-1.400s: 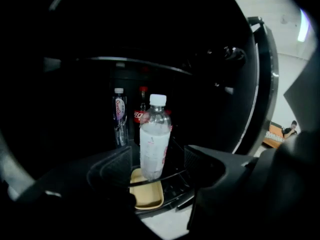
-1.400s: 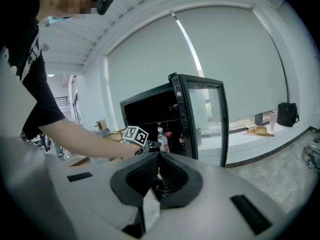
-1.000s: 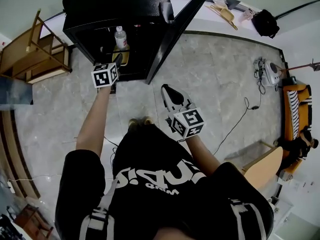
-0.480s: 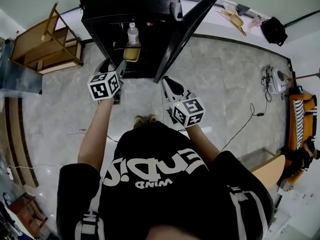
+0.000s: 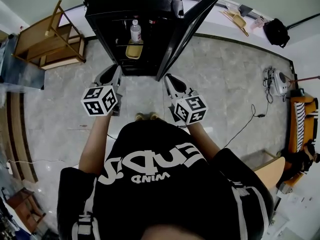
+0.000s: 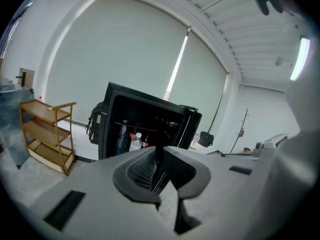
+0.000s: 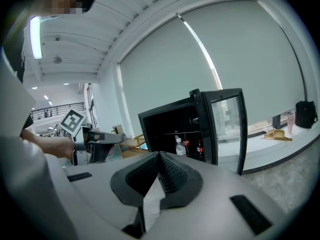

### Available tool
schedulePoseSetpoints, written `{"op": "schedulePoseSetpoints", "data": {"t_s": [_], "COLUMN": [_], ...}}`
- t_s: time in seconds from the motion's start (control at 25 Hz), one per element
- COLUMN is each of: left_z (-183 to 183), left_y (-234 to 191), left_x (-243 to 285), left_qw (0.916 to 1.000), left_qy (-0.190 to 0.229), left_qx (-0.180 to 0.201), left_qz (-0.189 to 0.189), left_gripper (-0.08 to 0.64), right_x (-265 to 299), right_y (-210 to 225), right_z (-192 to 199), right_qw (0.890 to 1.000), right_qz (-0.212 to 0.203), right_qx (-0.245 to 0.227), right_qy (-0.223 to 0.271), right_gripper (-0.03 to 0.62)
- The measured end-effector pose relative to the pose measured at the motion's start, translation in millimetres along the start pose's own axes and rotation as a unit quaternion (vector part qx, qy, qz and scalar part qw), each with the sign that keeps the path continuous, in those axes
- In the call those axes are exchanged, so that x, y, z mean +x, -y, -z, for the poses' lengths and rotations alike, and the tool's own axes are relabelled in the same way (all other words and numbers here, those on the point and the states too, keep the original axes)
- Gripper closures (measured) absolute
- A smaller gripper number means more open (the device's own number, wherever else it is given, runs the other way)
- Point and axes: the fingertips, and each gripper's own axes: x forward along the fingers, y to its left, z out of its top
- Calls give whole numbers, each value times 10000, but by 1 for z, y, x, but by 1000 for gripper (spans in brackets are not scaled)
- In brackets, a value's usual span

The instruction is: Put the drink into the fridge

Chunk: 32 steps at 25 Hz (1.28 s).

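A clear drink bottle with a white cap (image 5: 135, 32) stands upright on a shelf inside the black fridge (image 5: 132, 6), whose door (image 5: 192, 26) hangs open to the right. The bottle (image 6: 135, 142) also shows in the left gripper view, and the bottle (image 7: 180, 146) in the right gripper view. My left gripper (image 5: 114, 70) hangs in front of the fridge, well short of the bottle. Its jaws are closing with nothing between them, and only a thin slit is left (image 6: 160, 151). My right gripper (image 5: 170, 80) is shut and empty (image 7: 159, 155), below the door.
A yellow dish (image 5: 133, 51) lies on a lower fridge shelf, and small cola bottles (image 7: 200, 146) stand beside the drink. A wooden rack (image 5: 47, 39) stands to the left of the fridge. A cable (image 5: 250, 121) trails over the tiled floor at right, near an orange seat (image 5: 297, 119).
My left gripper has drawn back out of the fridge opening toward the person, and the bottle stays on the shelf. The right gripper has hardly moved.
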Motion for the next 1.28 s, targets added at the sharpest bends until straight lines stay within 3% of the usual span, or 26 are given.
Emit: {"op": "schedulePoseSetpoints", "data": {"t_s": [0.24, 0.44, 0.68, 1.28], "left_z": [9, 11, 10, 11], "left_y": [27, 49, 55, 42], "left_x": [-24, -38, -41, -43], "left_qw": [9989, 9964, 9926, 9933], "left_qy": [36, 281, 515, 844], "left_qx": [-124, 578, 1013, 775], "left_qz": [458, 552, 437, 111], "left_gripper": [552, 552, 552, 552], "right_x": [-2, -8, -10, -7], "right_y": [-1, 1, 4, 7], "right_z": [-6, -7, -4, -7], "right_qw": [9999, 9997, 9993, 9980], "right_qz": [-47, -22, 9, 2], "right_qx": [-46, -169, -261, -322], "right_qy": [85, 180, 283, 542], "right_gripper": [569, 569, 569, 569]}}
